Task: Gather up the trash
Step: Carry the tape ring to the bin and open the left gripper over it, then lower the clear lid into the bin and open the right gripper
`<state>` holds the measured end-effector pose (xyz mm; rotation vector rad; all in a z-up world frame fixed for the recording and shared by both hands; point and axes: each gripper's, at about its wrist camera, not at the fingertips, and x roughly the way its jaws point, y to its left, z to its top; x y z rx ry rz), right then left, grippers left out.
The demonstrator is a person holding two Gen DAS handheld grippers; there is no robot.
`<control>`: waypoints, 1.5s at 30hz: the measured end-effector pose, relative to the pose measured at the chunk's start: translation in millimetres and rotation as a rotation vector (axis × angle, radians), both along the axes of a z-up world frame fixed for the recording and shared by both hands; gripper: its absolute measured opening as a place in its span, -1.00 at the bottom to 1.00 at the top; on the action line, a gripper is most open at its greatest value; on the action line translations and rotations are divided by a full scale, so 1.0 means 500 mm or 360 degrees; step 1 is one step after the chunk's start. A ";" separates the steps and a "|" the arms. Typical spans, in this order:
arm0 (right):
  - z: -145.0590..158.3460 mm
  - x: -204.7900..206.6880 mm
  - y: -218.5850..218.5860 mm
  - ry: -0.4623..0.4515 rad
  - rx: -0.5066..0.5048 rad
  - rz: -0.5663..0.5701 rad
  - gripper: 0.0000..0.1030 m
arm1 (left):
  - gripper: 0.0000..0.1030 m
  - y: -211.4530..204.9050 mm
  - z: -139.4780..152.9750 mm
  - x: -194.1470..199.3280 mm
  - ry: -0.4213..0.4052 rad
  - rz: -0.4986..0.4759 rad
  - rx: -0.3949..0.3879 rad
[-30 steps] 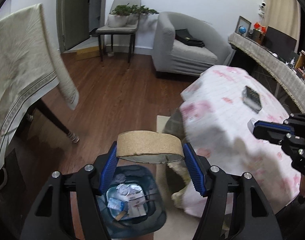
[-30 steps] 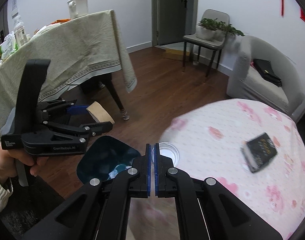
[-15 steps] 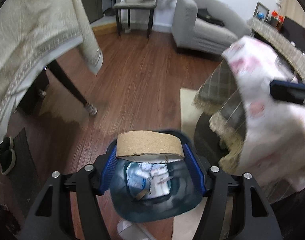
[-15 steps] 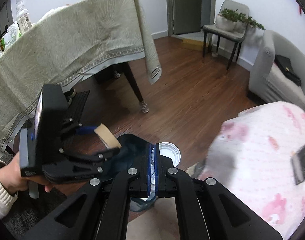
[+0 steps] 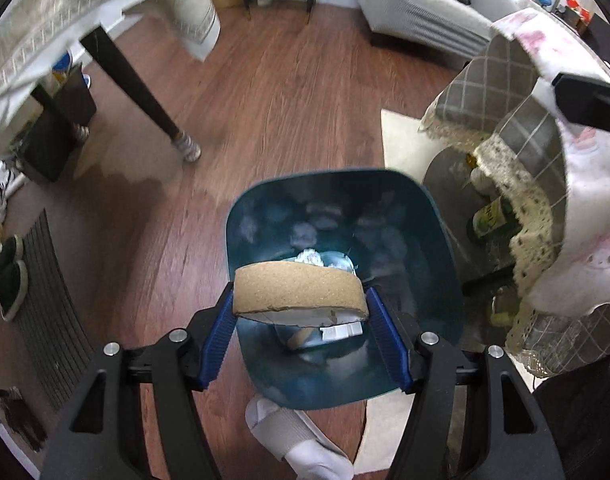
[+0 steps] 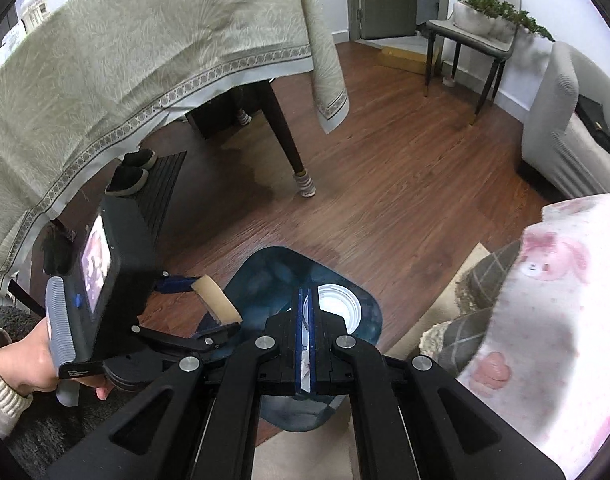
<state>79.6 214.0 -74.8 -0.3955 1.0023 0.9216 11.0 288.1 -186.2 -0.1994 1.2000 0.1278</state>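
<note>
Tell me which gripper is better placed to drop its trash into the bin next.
Left. The left gripper holds the cardboard ring directly over the open blue bin. The right gripper pinches a plastic cup nearer the rim.

The cardboard tape core (image 5: 299,289) looks rough and matt, grainy tan like cork on its outer face, with a torn paper edge below. The trash bin (image 5: 425,240) is dark blue plastic, smooth and glossy enough to mirror pale blotches on its inner wall. The cup (image 6: 339,304) is thin white plastic, ribbed and slightly shiny. The left gripper (image 5: 301,336) has matt black plastic arms, ridged blue pads and bright metal screw heads. The floor (image 5: 297,92) is reddish wood plank with a soft sheen. The tablecloth (image 6: 125,52) is pale green woven cloth, matt, with a patterned border. The slipper (image 5: 301,436) is white and looks soft.
</note>
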 end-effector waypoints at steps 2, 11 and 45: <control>-0.012 -0.002 0.010 0.0016 -0.0019 0.0011 -0.96 | 0.33 0.007 -0.018 -0.003 0.0033 0.0000 -0.0038; -0.065 0.001 0.041 0.0099 -0.0091 0.0027 -0.96 | 0.39 0.026 -0.022 -0.016 0.0021 0.0017 -0.0044; -0.285 -0.019 0.063 0.0394 -0.0442 0.0041 -0.52 | -0.15 0.079 0.287 -0.084 -0.0572 0.0186 -0.0056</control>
